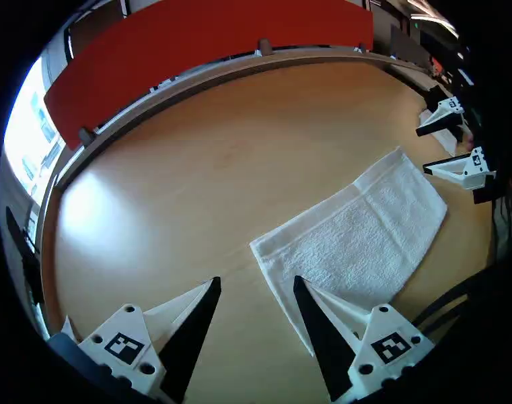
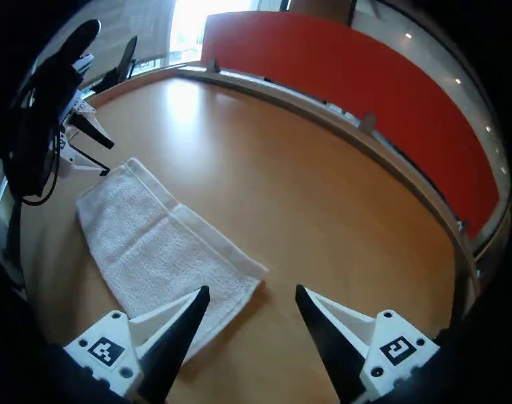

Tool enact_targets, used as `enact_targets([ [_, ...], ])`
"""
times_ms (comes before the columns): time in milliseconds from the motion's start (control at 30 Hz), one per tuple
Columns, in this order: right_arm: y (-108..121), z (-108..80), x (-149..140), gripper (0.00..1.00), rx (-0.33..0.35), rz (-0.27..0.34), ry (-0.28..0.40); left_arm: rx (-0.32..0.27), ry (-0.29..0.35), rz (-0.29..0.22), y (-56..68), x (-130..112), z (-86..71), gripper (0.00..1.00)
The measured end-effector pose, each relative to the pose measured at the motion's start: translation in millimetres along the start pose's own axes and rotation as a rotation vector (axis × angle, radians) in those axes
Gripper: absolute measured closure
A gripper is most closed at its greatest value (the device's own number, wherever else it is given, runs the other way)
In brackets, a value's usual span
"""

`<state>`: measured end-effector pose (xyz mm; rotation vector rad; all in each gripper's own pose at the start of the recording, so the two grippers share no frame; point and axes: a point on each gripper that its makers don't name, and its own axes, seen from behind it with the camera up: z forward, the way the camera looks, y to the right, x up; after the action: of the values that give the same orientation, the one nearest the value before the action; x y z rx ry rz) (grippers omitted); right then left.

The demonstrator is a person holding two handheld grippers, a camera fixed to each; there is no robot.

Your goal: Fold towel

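Lying on the wooden table (image 1: 208,175), the folded towel (image 1: 363,236) runs lengthwise parallel to the red partition (image 1: 208,40); left gripper (image 1: 256,283) and right gripper (image 2: 252,291) gape, grasping nothing.

The towel (image 1: 363,236) lies on the table (image 1: 188,188), a partition (image 1: 208,40) standing behind its far edge

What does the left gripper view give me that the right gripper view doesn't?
Left gripper view: the open left gripper at one towel corner, the right gripper beyond the far end. Right gripper view: the open right gripper at the opposite corner, the left gripper beyond. Both: the towel flat on the wooden table, red panel behind.
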<state>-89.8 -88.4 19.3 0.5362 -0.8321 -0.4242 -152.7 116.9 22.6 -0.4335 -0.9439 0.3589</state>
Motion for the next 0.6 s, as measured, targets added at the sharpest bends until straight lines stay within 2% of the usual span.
enact_targets([
  [300,-14,-15.7,-5,0.01,0.011,0.010,0.012,-0.001,0.012,-0.031,3.5,-7,-17.0,0.21],
  [600,-31,-36.3,-24,0.01,0.012,0.021,0.012,0.000,-0.002,-0.071,18.2,-36,-36.1,0.20],
])
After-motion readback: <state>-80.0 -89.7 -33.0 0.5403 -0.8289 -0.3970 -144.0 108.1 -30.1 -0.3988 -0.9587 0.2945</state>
